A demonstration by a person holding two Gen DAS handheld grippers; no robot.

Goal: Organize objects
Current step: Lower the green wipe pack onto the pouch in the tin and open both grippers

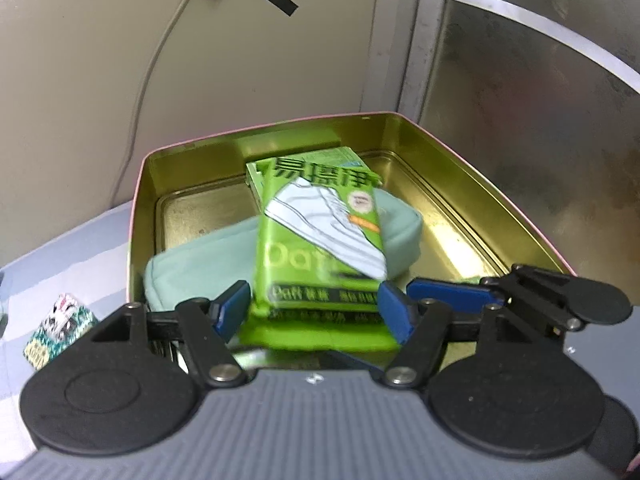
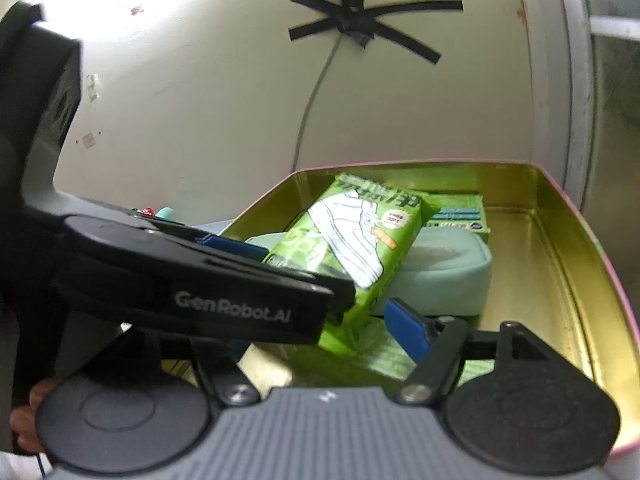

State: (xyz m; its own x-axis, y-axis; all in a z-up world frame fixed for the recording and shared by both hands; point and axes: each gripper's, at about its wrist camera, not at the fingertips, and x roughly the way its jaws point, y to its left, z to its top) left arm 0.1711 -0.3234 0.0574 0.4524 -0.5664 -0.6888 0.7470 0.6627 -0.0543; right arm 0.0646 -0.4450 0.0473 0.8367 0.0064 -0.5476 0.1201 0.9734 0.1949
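Observation:
A green pack with a white shoe printed on it (image 1: 320,232) (image 2: 360,236) leans tilted inside a gold tin with a pink rim (image 1: 256,128) (image 2: 400,162). Its far end rests on a mint pouch (image 1: 200,264) (image 2: 444,276). My left gripper (image 1: 314,306) straddles the pack's near end, with its blue pads close beside both sides and no clear press. In the right wrist view, one of its fingers (image 2: 248,292) crosses in front. My right gripper (image 2: 316,320) is open. One of its pads (image 2: 404,328) (image 1: 452,294) stands just clear of the pack's right edge. Its left finger is hidden.
A second green box (image 2: 460,216) stands at the tin's back wall, and a flat pale green packet (image 2: 384,354) lies under the pack's near end. A patterned packet (image 1: 60,328) lies on the table left of the tin. Behind are a wall with a taped cable (image 1: 160,60) and a metal frame (image 1: 424,40).

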